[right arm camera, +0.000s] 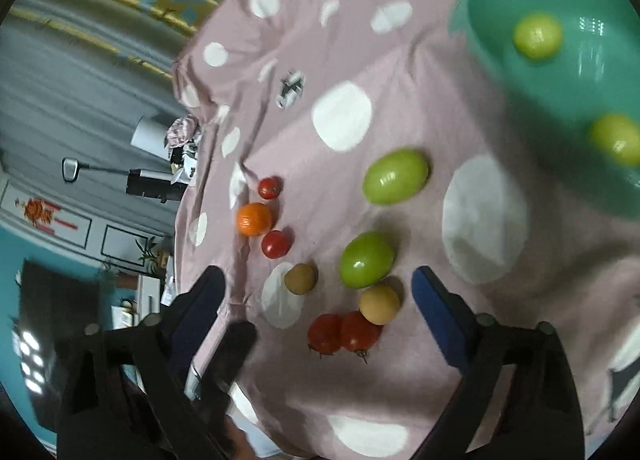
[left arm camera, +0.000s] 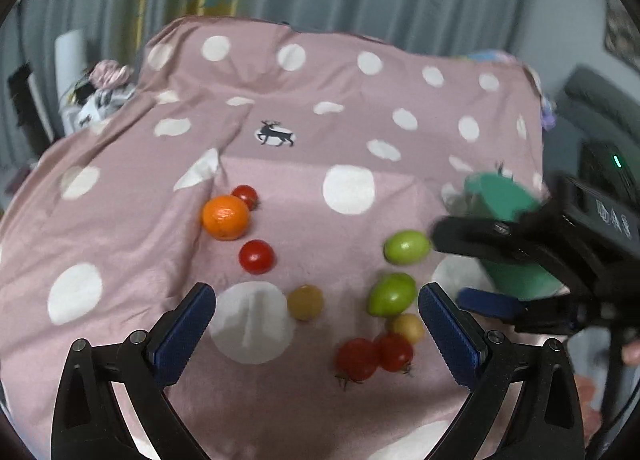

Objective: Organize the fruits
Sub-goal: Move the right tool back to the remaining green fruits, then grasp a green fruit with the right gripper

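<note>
On pink white-dotted cloth (left arm camera: 120, 219): four red tomatoes (left arm camera: 256, 256), two green (left arm camera: 392, 294), two tan fruits (left arm camera: 305, 302), one orange (left arm camera: 225, 217). Two yellow-green fruits (right arm camera: 537, 35) inside teal bowl (right arm camera: 560, 91) (blurred). Left gripper (left arm camera: 316, 324), right gripper (right arm camera: 318, 300): fingers apart, empty.

Two yellow-green fruits (right arm camera: 537, 35) lie in the teal bowl (right arm camera: 560, 99); other fruits dot the cloth (right arm camera: 440, 79).

The pink polka-dot cloth (left arm camera: 320, 179) is being viewed from above by both wrist cameras, the right tilted; scattered fruits are being shared.
</note>
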Motion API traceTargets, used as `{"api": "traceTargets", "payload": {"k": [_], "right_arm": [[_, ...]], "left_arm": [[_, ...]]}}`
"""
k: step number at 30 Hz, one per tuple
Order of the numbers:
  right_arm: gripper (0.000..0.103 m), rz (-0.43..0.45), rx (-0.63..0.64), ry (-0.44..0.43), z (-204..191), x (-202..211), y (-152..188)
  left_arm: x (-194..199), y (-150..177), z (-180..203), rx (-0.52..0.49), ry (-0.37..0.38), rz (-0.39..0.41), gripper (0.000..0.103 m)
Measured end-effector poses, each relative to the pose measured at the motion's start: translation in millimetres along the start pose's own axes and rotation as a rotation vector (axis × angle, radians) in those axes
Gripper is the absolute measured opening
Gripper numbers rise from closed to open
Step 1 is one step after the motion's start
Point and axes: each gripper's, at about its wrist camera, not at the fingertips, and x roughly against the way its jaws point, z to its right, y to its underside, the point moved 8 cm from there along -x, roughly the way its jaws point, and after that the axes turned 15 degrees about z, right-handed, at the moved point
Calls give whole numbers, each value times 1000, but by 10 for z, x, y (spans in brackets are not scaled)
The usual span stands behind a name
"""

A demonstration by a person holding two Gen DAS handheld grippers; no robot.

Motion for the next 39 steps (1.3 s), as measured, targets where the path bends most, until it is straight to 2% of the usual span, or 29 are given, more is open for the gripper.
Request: {"api": "traceTargets", "payload": {"k": [4,6,7,9,10,12,15,18,21,24,26,28,30,39], "right_arm": [[83,-16,-50,41,123,-132,21],[79,-19,-60,62,170,-159,29],[78,-26,-51,71,176,-166,40],[65,-31,-20,121,209,-185,54],[62,-28,-3,159,254,-199,54],[56,-22,7,175,284,-214,44],[55,-20,-10,168,325,-206,6],[51,-31,-19,153,332,-228,-8],[46,-36,-17,151,323,-266,-22],[43,-42,-4,153,300,-316,-13],[42,-51,6,133,272,-349,0],[41,-57,5,119,249,-388,11],[39,-54,17,116,235,-405,12],[39,-52,27,91,186,-364,31]], "left_arm": [[-124,91,158,-101,14,-16,101],[-177,125,214,-120,27,-23,101],[-212,149,244,-124,41,-31,101],[-281,204,278,-107,76,-55,101],[-315,225,277,-89,92,-65,101],[-339,209,266,-59,107,-48,99],[-408,234,288,-20,151,-72,80],[-422,226,370,-77,137,-64,68],[-477,265,498,-94,182,-90,63],[-573,347,523,-96,182,-143,52],[-589,350,534,-59,214,-155,49],[-643,379,505,-16,215,-187,43],[-680,393,489,11,213,-206,38],[-595,362,518,-29,203,-177,37]]}}
